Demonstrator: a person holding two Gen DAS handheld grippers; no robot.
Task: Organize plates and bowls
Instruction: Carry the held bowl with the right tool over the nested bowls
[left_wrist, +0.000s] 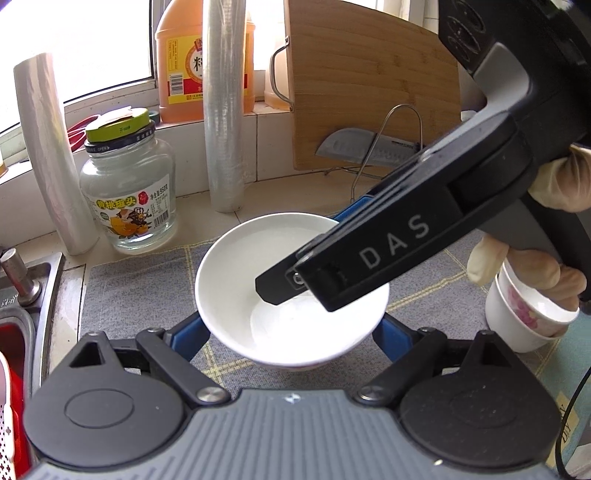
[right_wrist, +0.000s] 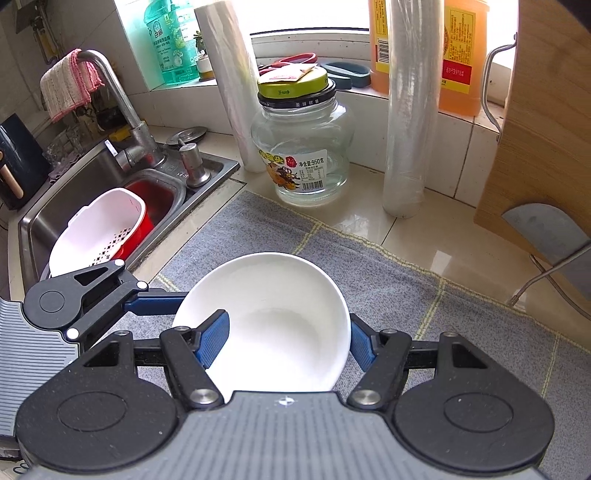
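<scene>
A white bowl (left_wrist: 236, 280) hangs just above the grey mat (left_wrist: 140, 295). My left gripper (left_wrist: 293, 332) is shut on it, its blue fingers (left_wrist: 192, 338) pressing the bowl's outer wall on both sides. My right gripper (left_wrist: 310, 251) reaches in from the right and is shut on the same bowl: one finger lies inside and the other outside the far rim. In the right wrist view the bowl (right_wrist: 280, 295) fills the space between the right gripper's (right_wrist: 288, 338) fingers (right_wrist: 216, 338). The left gripper's finger (right_wrist: 155, 306) touches the bowl's left side.
Stacked white flowered cups (left_wrist: 517, 317) stand on the mat at the right. A glass jar (right_wrist: 301, 147), two film rolls (right_wrist: 408, 110) and a cutting board (left_wrist: 369, 92) with a knife line the back. The sink (right_wrist: 66, 218) holds a white strainer (right_wrist: 96, 229).
</scene>
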